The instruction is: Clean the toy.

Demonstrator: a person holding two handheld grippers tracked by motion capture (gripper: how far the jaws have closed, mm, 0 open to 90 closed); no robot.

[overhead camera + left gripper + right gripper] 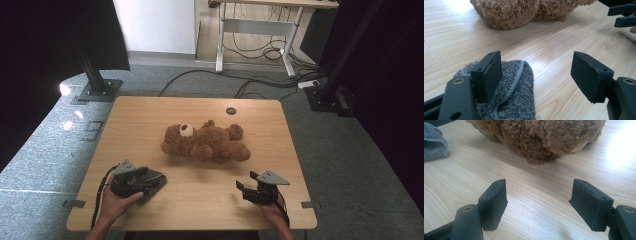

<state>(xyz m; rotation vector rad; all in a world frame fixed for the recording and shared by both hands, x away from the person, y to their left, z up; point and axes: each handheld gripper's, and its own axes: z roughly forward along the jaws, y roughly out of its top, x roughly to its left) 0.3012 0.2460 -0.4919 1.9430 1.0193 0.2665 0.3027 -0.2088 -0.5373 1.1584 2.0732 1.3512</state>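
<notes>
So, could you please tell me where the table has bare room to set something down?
Bare wood lies along the table's far edge behind the teddy bear, and between the left gripper and right gripper. It is crowded at the grey towel.

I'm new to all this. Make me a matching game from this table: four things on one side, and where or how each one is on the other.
Things:
1. teddy bear
2. grey towel
3. left gripper
4. right gripper

States:
A. open over bare wood
B. lying mid-table
C. open, one jaw resting on cloth
D. folded at the near left

Pairs: 1-B, 2-D, 3-C, 4-A
</notes>
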